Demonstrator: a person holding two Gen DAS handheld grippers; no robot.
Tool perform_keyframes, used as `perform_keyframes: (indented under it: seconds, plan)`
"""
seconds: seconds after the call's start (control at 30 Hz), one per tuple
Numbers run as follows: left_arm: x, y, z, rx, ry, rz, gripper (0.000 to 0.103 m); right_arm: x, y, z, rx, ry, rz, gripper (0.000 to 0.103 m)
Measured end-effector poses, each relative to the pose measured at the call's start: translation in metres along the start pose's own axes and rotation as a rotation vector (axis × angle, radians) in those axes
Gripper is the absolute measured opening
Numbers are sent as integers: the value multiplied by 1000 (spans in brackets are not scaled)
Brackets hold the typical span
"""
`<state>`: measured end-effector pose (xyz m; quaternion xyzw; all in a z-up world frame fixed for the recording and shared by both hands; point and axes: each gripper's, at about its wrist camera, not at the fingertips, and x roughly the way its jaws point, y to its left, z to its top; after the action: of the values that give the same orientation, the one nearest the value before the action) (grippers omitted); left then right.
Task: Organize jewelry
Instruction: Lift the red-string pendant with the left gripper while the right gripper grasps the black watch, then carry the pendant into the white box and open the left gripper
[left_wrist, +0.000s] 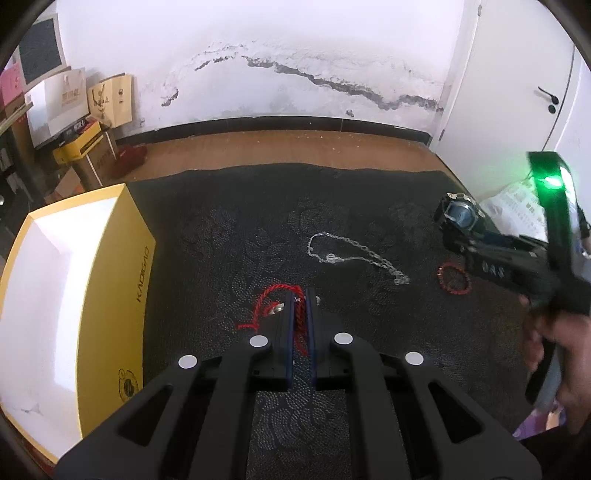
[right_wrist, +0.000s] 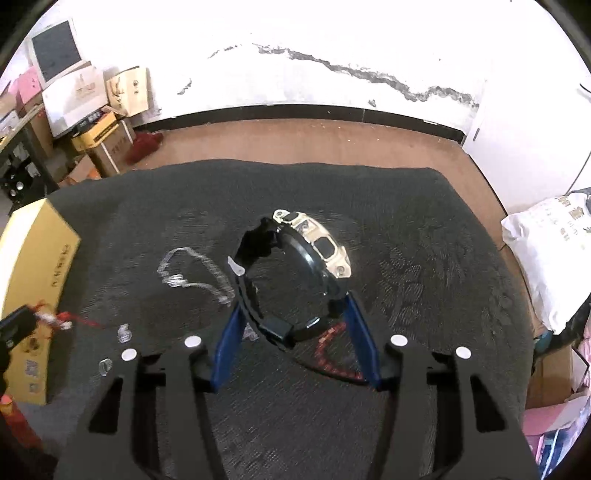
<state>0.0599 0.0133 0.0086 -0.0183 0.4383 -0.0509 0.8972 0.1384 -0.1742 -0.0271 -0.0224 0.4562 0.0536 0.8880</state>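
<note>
Left wrist view: the left gripper (left_wrist: 303, 295) has its jaws pressed together on a red cord (left_wrist: 275, 301), which runs up between the blue pads and loops out to the left over the dark cloth (left_wrist: 229, 229) of the bench; a small metal piece on the cord sits just beside the left finger. A silver chain (left_wrist: 354, 254) lies ahead and to the right, apart from the jaws. A red bead bracelet (left_wrist: 454, 280) lies further right, close to the right gripper (left_wrist: 458, 221), which carries a watch (left_wrist: 460, 212) at its tip. An open yellow box (left_wrist: 85, 295) with a white inside stands at the left (its wall close to the cord).

Right wrist view: the right gripper (right_wrist: 291, 310) has its jaws about half apart, both blue pads bearing on the strap of the watch (right_wrist: 306, 258), whose pale case points away from the camera. The watch appears clear of the cloth (right_wrist: 406, 221), though the blur leaves this uncertain. Here the bead bracelet (right_wrist: 332, 350) shows beneath the watch, between the fingers, and the chain (right_wrist: 192, 273) lies left of them. Two small silver pieces (right_wrist: 123, 332) on the cloth near the left finger show only here. The yellow box (right_wrist: 33, 254) is at the left edge.
</note>
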Motion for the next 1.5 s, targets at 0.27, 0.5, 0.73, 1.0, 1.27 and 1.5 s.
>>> perform_keyframes:
  seconds: [0.27,0.5,0.73,1.0,1.27,1.5]
  plan:
    - [-38,15,9,-14,-55,61,6,-72,54,-3,-77,-70,84,53]
    - [-75,50,8,-53,-75,125,6,-110,105,5,-139,-113,166,53]
    - [-123,100,13,-96,-126,209,6,-120,155,13,-184,-128,240,53]
    - [-149,179,4,-199,-145,324,6,-110,220,14,-257,-106,293,53]
    - [-86,229,-27,-302,-29,329,6,-94,266,11,-313,-81,306,53]
    - [-24,260,-50,-342,99,343,6,-76,292,6,-349,-59,306,53]
